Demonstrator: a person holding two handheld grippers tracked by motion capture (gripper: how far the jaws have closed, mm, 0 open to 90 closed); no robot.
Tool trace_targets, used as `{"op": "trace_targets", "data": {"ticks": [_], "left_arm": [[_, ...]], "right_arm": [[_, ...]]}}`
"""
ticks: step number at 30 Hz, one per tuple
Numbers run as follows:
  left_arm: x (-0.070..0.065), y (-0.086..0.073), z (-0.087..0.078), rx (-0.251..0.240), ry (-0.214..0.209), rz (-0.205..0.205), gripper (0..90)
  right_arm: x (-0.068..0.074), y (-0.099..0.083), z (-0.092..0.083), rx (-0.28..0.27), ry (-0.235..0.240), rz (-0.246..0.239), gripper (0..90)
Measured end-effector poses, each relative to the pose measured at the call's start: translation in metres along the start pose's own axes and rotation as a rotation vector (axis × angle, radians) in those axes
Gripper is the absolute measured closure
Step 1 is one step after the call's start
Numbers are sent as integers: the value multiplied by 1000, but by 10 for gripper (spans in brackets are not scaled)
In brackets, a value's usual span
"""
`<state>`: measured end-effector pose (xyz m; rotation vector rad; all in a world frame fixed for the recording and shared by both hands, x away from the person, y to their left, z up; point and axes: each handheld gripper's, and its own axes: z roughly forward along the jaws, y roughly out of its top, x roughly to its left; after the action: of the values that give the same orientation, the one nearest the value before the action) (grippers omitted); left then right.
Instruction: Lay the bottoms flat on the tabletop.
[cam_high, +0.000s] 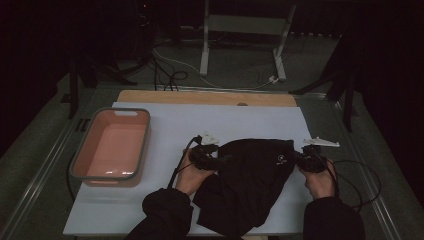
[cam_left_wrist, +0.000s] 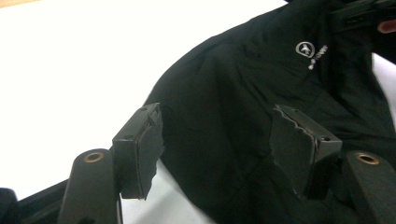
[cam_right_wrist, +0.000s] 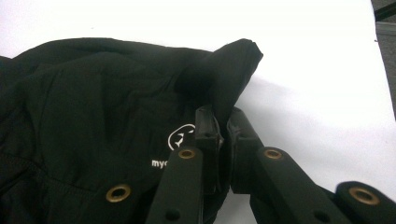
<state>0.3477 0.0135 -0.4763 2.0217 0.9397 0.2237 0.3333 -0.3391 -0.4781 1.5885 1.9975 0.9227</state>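
While my right tool (cam_right_wrist: 219, 135) is pinching the edge of the crumpled black fabric garment (cam_high: 250, 180) lying on the white desk (cam_high: 170, 125), my left tool (cam_left_wrist: 219, 149) is gaping wide over it, gripping nothing, so handling seems barely begun.

From my remote seat this reads as a lab or recording studio, not a home: I see a wooden-edged table covered by a plain white sheet (cam_high: 165, 125), dark grey carpeted floor (cam_high: 240, 65) strewn with loose black and white cables (cam_high: 167, 72), a white metal stand frame (cam_high: 245, 30) behind, black tripod-like legs (cam_high: 345, 90) at the sides, and unlit black surroundings
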Motion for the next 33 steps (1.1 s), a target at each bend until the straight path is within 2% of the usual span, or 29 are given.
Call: {"op": "trace_targets", "data": {"ticks": [4, 11, 22, 26, 27, 30, 33], "left_arm": [[2, -1, 6, 14, 17, 4, 355], [6, -5, 18, 45, 41, -15, 358], [14, -12, 36, 134, 57, -55, 464], [15, -13, 40, 148, 71, -60, 466], [17, -15, 43, 161, 74, -72, 466], [18, -15, 44, 160, 71, -82, 518], [15, -15, 45, 163, 72, -75, 592]], "right_arm": [[0, 0, 0, 1, 0, 0, 852], [0, -1, 0, 0, 1, -2, 852], [-1, -1, -1, -1, 1, 2, 852], [-2, 0, -1, -2, 0, 1, 852], [-2, 0, -1, -2, -1, 2, 852], [-1, 0, -1, -3, -1, 0, 852], [-1, 0, -1, -3, 2, -2, 852]]}}
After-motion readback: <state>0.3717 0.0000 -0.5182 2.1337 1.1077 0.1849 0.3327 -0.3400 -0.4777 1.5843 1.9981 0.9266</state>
